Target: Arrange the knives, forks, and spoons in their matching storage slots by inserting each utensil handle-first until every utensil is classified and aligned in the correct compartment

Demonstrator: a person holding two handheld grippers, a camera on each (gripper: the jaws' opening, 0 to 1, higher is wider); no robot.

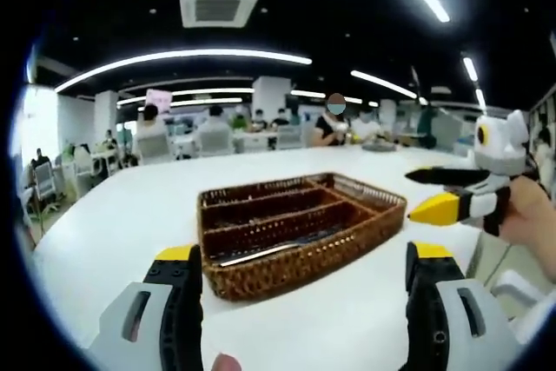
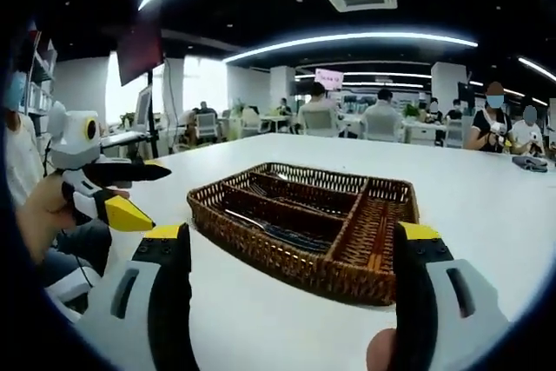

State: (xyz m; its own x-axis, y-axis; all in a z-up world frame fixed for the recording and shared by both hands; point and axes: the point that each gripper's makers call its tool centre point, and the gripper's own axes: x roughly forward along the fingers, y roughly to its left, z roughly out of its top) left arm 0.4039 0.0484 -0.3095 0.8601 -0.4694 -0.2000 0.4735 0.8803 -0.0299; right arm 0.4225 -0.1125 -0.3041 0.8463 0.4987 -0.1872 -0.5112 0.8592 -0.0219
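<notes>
Across the bottom of each frame, left gripper (image 1: 300,284) and right gripper (image 2: 291,271) gape wide apart, empty, clear of the wicker tray (image 1: 217,277).

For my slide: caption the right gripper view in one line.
Open right gripper faces a wicker tray of cutlery on a white table; left gripper at left.

A brown wicker tray (image 1: 252,277) with 4 compartments sits on the white table (image 1: 122,223), utensils (image 2: 278,230) lying inside.

The utensils (image 2: 278,230) inside the wicker tray (image 2: 261,245) lie too dim and small to tell apart by kind.
</notes>
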